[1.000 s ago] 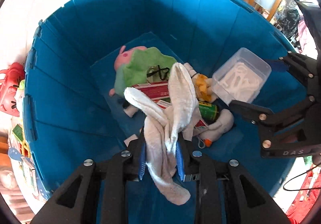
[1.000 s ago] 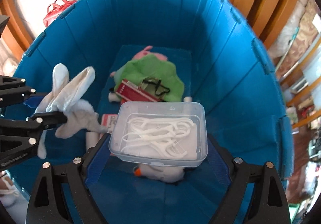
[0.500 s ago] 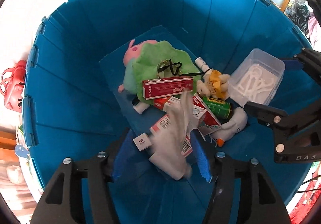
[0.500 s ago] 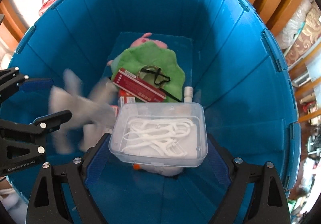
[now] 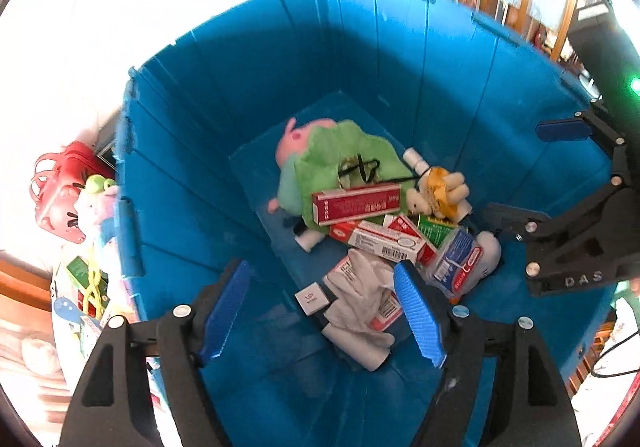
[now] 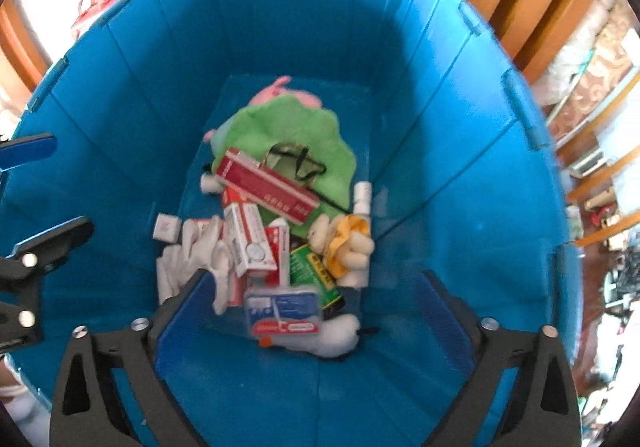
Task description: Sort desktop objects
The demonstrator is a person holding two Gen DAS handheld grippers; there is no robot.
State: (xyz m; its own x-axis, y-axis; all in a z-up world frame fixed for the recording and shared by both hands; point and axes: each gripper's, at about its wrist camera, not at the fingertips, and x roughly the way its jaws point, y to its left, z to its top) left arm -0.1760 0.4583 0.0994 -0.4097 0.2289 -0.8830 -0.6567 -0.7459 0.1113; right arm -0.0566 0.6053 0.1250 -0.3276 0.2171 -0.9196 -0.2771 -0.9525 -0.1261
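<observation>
Blue bin (image 5: 400, 59): white glove (image 5: 356, 299) and clear box (image 6: 282, 311), held a second ago, now inside; left tongs (image 5: 324, 311) and right tongs (image 6: 320, 311) released, both deposits done.

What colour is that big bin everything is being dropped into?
The bin is bright blue all over, walls and floor alike. The right wrist view shows it best.

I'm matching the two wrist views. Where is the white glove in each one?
Left wrist: the glove lies low in the centre, on the bin floor between that gripper's fingers, beside a small white box.
Right wrist: the glove is left of centre, just above the left finger.
Shared landmark: the long red box lying on the green plush.
</observation>
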